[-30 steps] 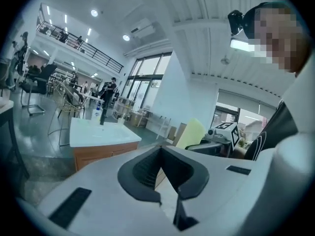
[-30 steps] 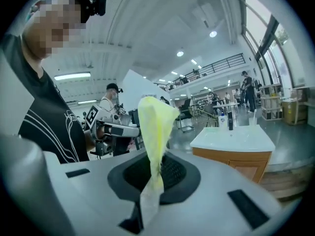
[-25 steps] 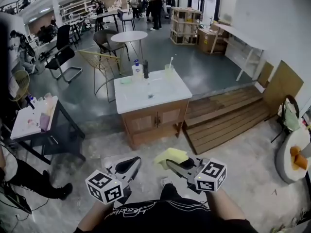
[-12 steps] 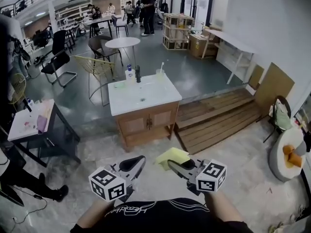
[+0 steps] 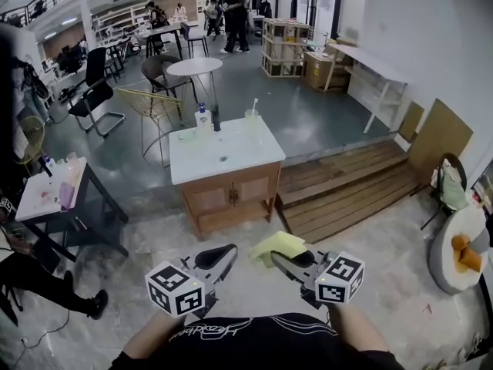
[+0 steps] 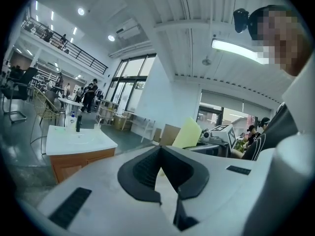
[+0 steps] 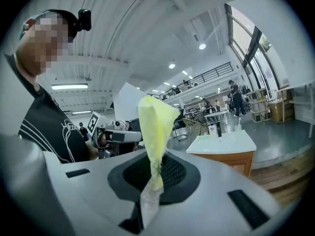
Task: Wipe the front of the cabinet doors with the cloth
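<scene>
A wooden cabinet (image 5: 229,197) with two front doors and a white sink top (image 5: 223,154) stands a few steps ahead of me on the floor. It also shows small in the left gripper view as the cabinet (image 6: 74,157) and in the right gripper view as the cabinet (image 7: 231,156). My right gripper (image 5: 279,258) is shut on a yellow cloth (image 5: 279,245), which sticks up from the jaws as the cloth (image 7: 153,127). My left gripper (image 5: 222,254) is held beside it, shut and empty (image 6: 160,154). Both are held low, well short of the doors.
A soap bottle (image 5: 202,117) and a cup stand on the sink top. A black side table (image 5: 54,199) and a person's leg (image 5: 35,277) are at left. Wooden planks (image 5: 347,187) lie right of the cabinet. A round white table (image 5: 462,245) is at far right.
The head view has shifted slightly, so the cabinet sits a little further left. Both grippers keep the same pose, with the cloth still held in the right one.
</scene>
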